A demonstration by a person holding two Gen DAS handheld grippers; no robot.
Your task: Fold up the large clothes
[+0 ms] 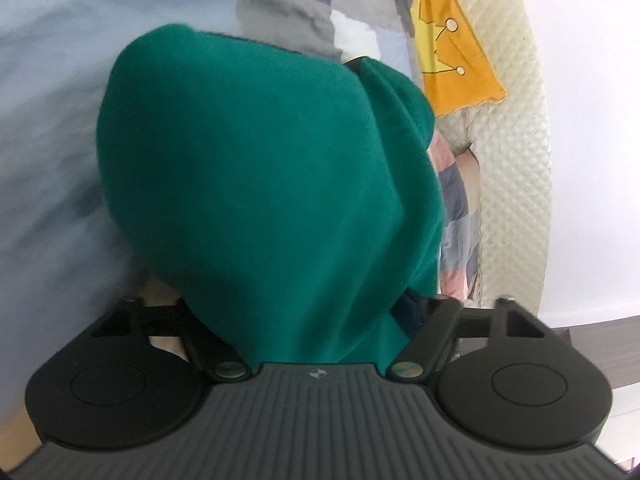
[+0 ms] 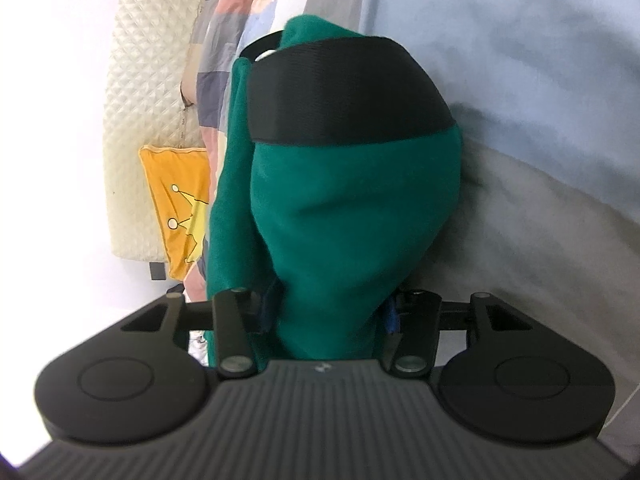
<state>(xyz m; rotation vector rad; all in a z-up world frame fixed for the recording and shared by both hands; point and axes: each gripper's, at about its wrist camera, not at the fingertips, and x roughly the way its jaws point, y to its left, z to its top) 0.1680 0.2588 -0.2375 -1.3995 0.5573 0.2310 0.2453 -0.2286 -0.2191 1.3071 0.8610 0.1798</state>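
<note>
A dark green garment [image 1: 256, 184] fills the middle of the left wrist view, draped over my left gripper [image 1: 308, 312] and hiding its fingertips; the jaws are shut on the cloth. In the right wrist view the same green garment [image 2: 340, 220], with a black band [image 2: 344, 92] across its upper part, hangs over my right gripper [image 2: 332, 312], which is shut on it. Both gripper fingers are covered by the fabric. The garment is lifted off the bed.
A light blue and grey bedsheet [image 1: 60, 100] lies behind the garment. A patchwork quilt [image 2: 236, 32], a cream quilted cover [image 1: 508, 140] and an orange pillow [image 1: 452, 68] lie at the bed's edge, by a white wall [image 2: 52, 120].
</note>
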